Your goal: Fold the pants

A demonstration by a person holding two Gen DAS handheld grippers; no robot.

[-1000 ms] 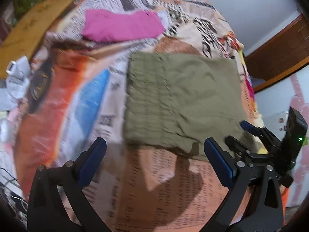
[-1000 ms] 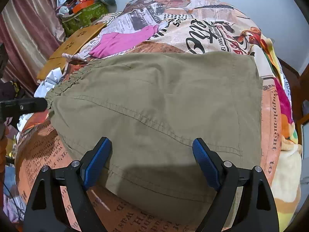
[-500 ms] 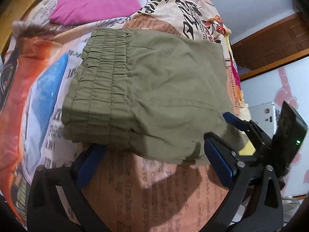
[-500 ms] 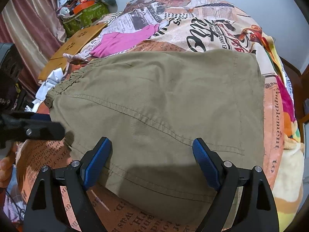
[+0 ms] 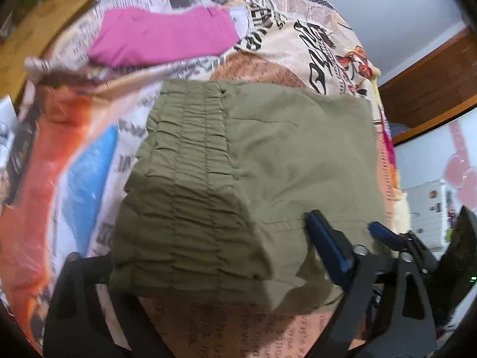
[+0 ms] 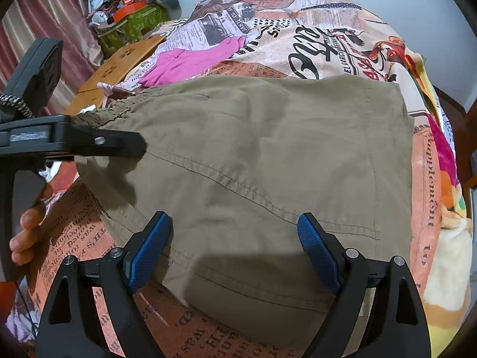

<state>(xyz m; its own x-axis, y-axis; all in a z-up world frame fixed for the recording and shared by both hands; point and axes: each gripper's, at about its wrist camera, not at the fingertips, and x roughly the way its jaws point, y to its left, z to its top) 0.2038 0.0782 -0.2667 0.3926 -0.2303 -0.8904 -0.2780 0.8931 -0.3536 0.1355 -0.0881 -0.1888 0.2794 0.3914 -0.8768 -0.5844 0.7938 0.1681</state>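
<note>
The olive pants (image 6: 268, 164) lie folded on the newspaper-print bedspread (image 6: 328, 38). Left hand-held gripper (image 5: 208, 256) straddles the elastic waistband (image 5: 190, 179), spread wide; right hand-held gripper (image 6: 235, 247) hovers wide. Take all layers together, I'd judge, before folding.

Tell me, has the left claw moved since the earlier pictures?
Yes. The left claw has come in over the pants at their waistband end, toward the pink cloth.

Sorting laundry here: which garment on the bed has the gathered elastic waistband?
The olive-green pants in front of both grippers; the pink garment behind them lies flat, showing no gathers.
</note>
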